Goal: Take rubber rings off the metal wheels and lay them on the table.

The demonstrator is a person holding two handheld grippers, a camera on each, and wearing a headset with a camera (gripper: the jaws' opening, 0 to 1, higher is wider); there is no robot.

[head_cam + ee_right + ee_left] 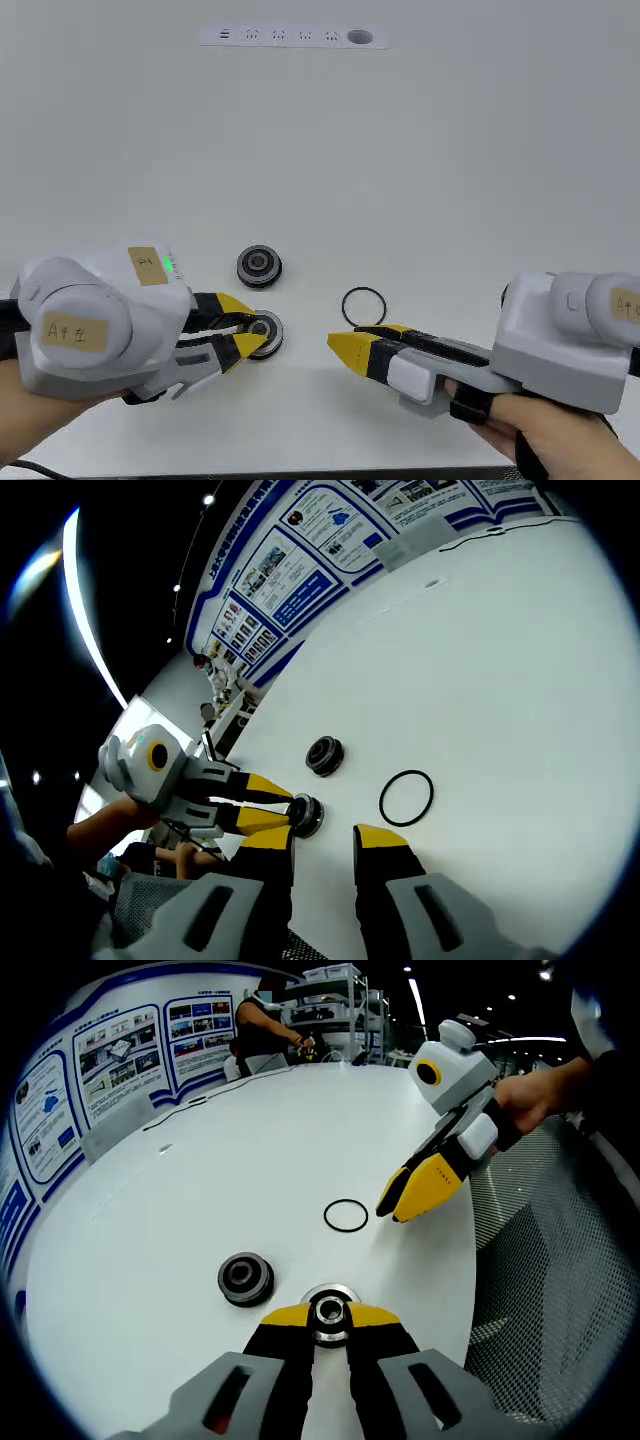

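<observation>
At lower left of the head view, the left gripper (248, 327) pinches a metal wheel (267, 331) between its yellow tips on the white table (420, 200). At lower right, the right gripper (348, 347) hovers with its jaws spread and nothing between them. A rubber ring (343, 306) lies flat at centre, with a second wheel (259, 266) upper left of it.

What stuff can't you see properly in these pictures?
- Head view: a dark thing sits mostly hidden behind the right gripper; I cannot tell what it is.
- Left gripper view: the left gripper covers the lower rim of the near wheel.
- Both gripper views: the writing on the wall posters is too small to read.
</observation>
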